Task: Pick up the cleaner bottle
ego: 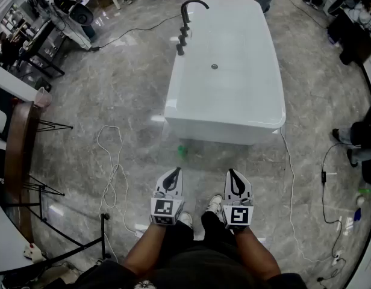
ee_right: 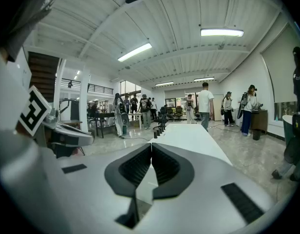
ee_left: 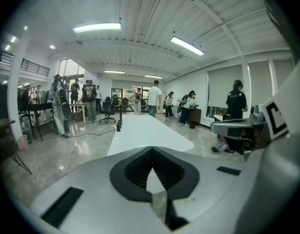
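- Head view alone shows a small green thing [ego: 182, 151] on the floor, just beside the tub [ego: 227, 101] near end; too small to tell if it's the cleaner bottle.
- L gripper [ego: 172, 172] & R gripper [ego: 233, 173]: jaws pressed together, nothing between.
- Gripper views show people [ee_right: 205, 104] standing at the room's far end.
- Black tap [ego: 187, 17] on tub's left rim; cables [ego: 110, 179] on floor.
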Available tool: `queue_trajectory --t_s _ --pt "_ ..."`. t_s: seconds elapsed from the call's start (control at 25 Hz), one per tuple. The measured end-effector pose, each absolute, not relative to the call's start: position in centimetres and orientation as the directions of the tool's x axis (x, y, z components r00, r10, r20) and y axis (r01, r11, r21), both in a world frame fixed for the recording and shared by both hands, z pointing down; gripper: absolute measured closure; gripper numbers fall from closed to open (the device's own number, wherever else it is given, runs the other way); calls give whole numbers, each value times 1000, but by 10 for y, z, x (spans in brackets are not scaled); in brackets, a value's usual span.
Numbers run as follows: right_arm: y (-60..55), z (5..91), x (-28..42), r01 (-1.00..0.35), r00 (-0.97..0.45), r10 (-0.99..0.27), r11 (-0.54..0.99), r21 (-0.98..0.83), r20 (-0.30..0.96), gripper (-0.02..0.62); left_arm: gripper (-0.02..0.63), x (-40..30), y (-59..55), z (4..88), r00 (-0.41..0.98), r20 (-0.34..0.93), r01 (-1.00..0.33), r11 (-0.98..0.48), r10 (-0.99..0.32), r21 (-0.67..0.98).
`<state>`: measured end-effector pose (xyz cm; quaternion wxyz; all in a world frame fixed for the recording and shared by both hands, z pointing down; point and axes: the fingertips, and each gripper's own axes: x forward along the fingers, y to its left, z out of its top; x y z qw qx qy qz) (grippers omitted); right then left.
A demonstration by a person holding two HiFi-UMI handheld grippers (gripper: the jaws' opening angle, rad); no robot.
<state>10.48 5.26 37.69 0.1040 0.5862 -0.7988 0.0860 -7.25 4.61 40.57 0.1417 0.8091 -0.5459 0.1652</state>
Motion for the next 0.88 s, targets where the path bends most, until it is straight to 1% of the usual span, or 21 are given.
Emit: queue_trajectory --t_s 0.16,0.36,0.52,0.64,0.72,0.88 --pt "4 414 92 -942 -328 -920 334 -10 214 577 600 -79 -4 451 317 402 -939 -344 -859 5" --pt "-44 473 62 -938 -340 -920 347 2 196 577 600 -98 -48 521 318 395 -941 -337 -862 22" --pt "-68 558 28 -933 -351 -916 360 10 195 577 600 -132 -71 612 301 409 -942 -334 -861 -9" --pt "-85 627 10 -931 -355 -915 365 18 192 577 600 -145 -85 683 315 390 -941 -338 -865 10" --pt "-96 670 5 -936 -342 -920 352 20 189 577 600 -152 -95 725 315 375 -942 -335 -872 12" --pt "-99 764 7 -948 -304 -925 317 23 230 577 600 -159 -104 818 302 360 -947 -322 -883 5"
